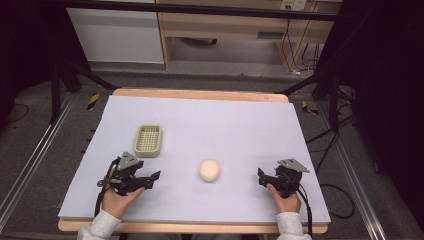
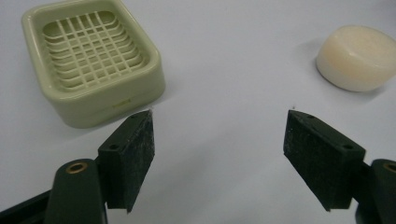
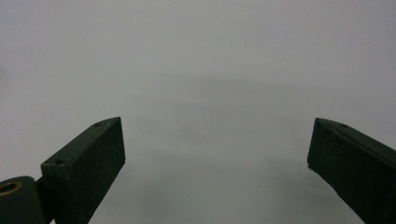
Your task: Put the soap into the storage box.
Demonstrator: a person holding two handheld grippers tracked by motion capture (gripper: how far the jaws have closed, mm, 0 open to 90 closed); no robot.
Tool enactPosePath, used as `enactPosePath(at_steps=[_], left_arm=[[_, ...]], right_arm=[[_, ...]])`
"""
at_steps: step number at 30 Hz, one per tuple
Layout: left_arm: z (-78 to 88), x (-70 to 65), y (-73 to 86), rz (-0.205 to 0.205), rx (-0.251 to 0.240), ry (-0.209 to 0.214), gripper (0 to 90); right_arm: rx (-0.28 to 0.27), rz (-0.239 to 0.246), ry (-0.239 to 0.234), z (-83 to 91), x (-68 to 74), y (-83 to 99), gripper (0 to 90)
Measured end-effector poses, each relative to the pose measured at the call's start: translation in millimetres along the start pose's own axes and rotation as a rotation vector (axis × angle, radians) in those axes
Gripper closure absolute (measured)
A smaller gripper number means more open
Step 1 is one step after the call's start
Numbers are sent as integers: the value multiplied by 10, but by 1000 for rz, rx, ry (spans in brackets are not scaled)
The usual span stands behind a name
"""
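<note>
A pale green soap dish (image 1: 148,140) with a slatted grid sits left of the table's centre; in the left gripper view the soap dish (image 2: 91,58) lies at upper left. A round cream soap bar (image 1: 209,170) rests near the middle front, and the soap bar (image 2: 358,57) shows at upper right. My left gripper (image 1: 150,181) is open, low over the mat, below the dish and left of the soap, nothing between its jaws. In its own view the left gripper (image 2: 219,158) spans bare mat. My right gripper (image 1: 261,176) is open, right of the soap; the right gripper (image 3: 217,163) faces plain mat.
A light lavender mat (image 1: 200,125) covers the wooden table (image 1: 200,95). Black frame legs and cables stand on the floor at both sides. A wooden cabinet (image 1: 225,25) is behind the table.
</note>
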State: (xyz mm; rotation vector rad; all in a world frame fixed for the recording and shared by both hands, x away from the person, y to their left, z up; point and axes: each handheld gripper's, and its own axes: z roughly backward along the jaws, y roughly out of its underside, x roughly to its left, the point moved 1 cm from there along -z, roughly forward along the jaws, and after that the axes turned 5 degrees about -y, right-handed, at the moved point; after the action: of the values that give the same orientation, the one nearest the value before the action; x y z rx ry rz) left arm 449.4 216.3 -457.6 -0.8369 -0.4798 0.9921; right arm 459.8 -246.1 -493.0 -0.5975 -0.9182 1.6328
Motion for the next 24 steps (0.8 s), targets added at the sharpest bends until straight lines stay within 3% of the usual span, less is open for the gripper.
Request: enactPosePath(at_steps=[17, 24], left_arm=[[-58, -147, -121, -38, -5, 22, 239], [-163, -334, -246, -77, -4, 53, 239]], right_arm=[[2, 5, -1, -3, 2, -1, 46], [1, 6, -2, -2, 2, -1, 46]])
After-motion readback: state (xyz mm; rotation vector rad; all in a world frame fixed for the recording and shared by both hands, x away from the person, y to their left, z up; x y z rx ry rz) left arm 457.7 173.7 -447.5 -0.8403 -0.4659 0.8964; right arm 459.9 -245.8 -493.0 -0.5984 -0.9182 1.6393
